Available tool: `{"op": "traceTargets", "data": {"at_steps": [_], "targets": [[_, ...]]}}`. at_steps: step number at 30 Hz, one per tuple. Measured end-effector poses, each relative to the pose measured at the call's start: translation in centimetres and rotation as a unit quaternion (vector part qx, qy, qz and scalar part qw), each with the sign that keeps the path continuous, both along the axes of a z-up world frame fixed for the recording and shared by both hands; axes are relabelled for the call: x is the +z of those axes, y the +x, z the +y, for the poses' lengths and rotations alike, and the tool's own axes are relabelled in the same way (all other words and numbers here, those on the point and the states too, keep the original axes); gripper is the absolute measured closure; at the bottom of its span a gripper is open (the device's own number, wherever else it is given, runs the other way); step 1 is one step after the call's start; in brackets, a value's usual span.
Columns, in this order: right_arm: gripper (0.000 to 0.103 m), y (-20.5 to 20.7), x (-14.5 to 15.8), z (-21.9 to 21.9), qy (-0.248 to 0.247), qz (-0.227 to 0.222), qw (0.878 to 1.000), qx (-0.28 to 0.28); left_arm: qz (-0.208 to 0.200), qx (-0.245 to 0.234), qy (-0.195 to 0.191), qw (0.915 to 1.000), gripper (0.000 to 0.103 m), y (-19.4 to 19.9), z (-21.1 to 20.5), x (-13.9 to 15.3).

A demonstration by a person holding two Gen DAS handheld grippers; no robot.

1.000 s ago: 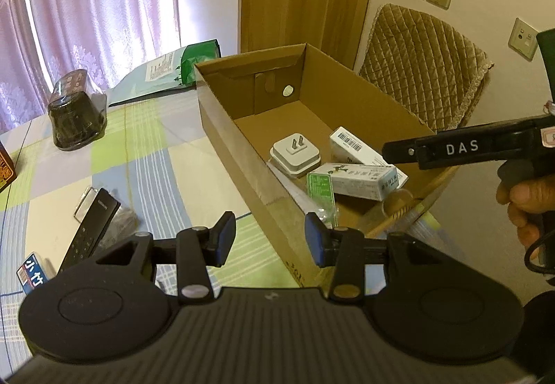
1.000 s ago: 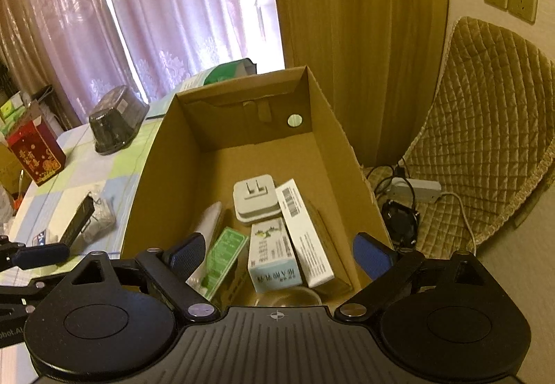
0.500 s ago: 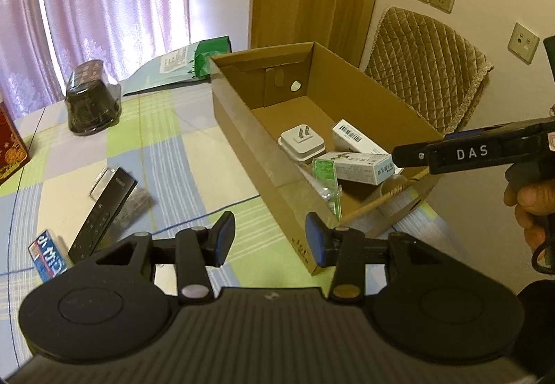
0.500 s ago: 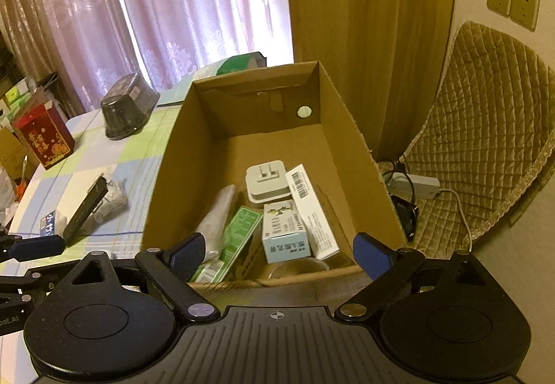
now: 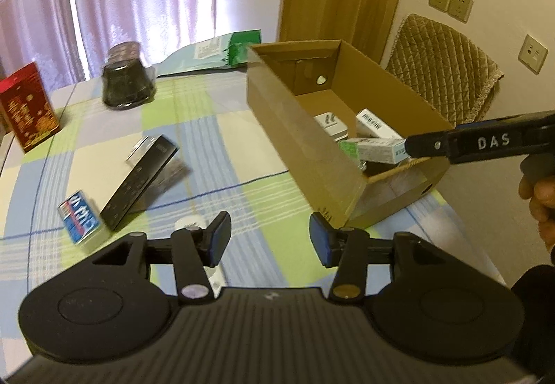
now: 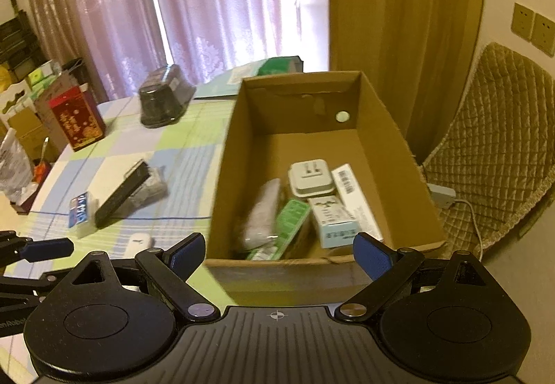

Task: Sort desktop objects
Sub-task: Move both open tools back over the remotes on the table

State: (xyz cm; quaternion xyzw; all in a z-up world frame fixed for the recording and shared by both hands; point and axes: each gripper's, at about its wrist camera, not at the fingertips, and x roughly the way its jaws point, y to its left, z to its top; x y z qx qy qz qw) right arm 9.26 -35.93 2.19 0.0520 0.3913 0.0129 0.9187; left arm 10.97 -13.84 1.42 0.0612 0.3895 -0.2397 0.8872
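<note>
A: Curtained room, checked cloth over the surface (image 5: 215, 127), quilted chair (image 6: 499, 148) off to the side. Cardboard box (image 6: 392, 141) at the surface's edge, open on top.

B: Already inside: white plug adapter (image 6: 310, 177), long white carton with a barcode (image 6: 353, 200), pale blue-and-white carton (image 6: 334, 221), green packet (image 6: 288, 228), something pale in clear wrap (image 6: 262, 214). Looks like a fair share of the sorting done.

A: Left outside: black remote (image 5: 140, 181) leaning on a clear wrapped bundle (image 5: 170, 172), small blue-and-red packet (image 5: 78, 215) just beside it, small white item (image 6: 137, 241) close to the near edge. Further back, dark plastic container (image 5: 126, 82), red box (image 5: 29, 106), green-and-white bag (image 5: 215, 52) behind the cardboard box. Hard to say whether those last three belong to the job.

B: Tongs?

A: Left tongs (image 5: 269, 238) spread apart, nothing between them, hovering low over the cloth with the white item right under the left finger. Right tongs (image 6: 277, 257) spread wide too, empty, held at the box's near wall.

B: So roughly midway, by the look of it. Probably the white item next, being nearest the left tongs, then remote and blue packet. Blurred view, so labels unreadable.
</note>
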Motion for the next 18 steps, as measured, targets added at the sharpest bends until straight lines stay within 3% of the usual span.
{"op": "traceTargets", "data": {"at_steps": [2, 13, 18], "targets": [[0.008, -0.3, 0.2, 0.9, 0.004, -0.004, 1.000, 0.007, 0.001, 0.008, 0.000, 1.0000, 0.046, -0.5, 1.1, -0.1], [0.008, -0.9, 1.2, 7.5, 0.028, -0.036, 0.996, 0.074, 0.005, 0.079, 0.018, 0.9967, 0.008, -1.7, 9.9, -1.2], [0.008, -0.8, 0.6, 10.7, 0.021, -0.036, 0.993, 0.111, 0.015, 0.119, 0.030, 0.9924, 0.001, -1.4, 13.6, -2.2]]}}
